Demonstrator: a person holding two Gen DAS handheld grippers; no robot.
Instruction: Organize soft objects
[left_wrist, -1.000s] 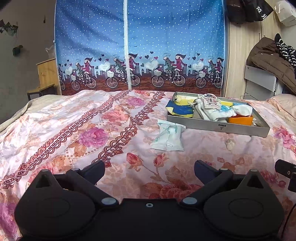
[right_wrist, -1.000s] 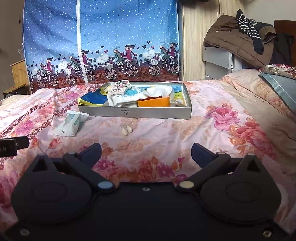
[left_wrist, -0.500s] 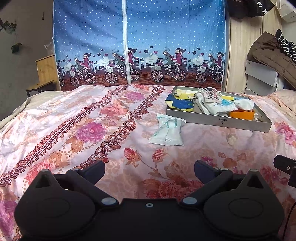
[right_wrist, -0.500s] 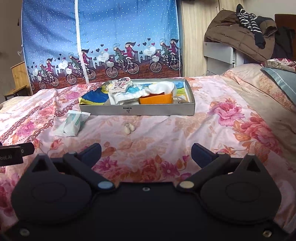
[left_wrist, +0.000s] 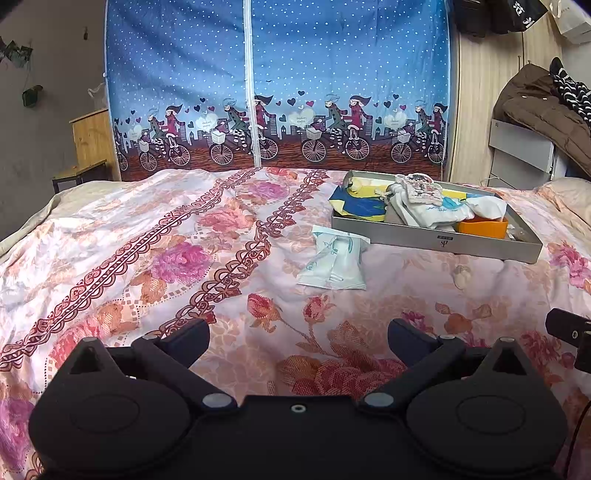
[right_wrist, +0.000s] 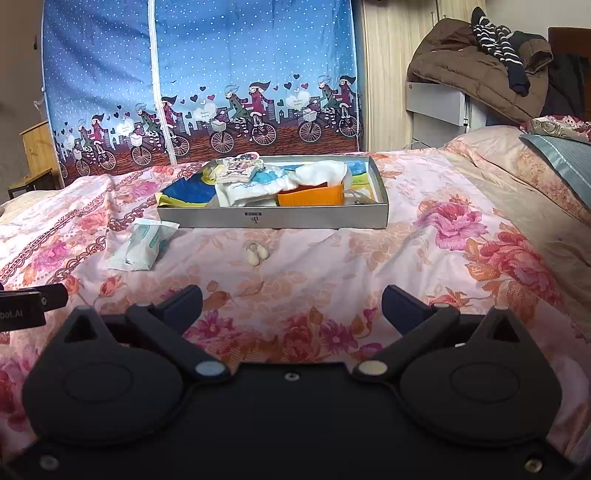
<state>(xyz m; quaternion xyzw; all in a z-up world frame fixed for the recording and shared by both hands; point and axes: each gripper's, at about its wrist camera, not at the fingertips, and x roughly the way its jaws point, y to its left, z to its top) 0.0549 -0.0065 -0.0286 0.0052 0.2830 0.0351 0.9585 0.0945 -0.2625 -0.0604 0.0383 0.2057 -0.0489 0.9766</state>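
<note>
The left gripper (left_wrist: 298, 341) is held with its jaws spread wide and nothing between them, low over the floral bedspread (left_wrist: 155, 258). The right gripper (right_wrist: 291, 306) is likewise carried fully open and empty. Both are pointed toward the grey tray (right_wrist: 273, 220), which is taken here as the landmark; it is judged that they are kept open so that a loose item can be approached directly.

Inside the tray, a pile of soft things is seen: white cloth (right_wrist: 258, 190), a blue and yellow piece (right_wrist: 188, 192) at its left end, and an orange container (right_wrist: 312, 195) against its near wall. Two items are left outside it. A pale tissue packet (left_wrist: 334, 260) is lying just before the tray's near left corner, on the left gripper's side. A small pair of cream slippers (right_wrist: 257, 253) is set just in front of the tray's near wall, roughly mid-length. These two are probably what remains to be collected.
</note>
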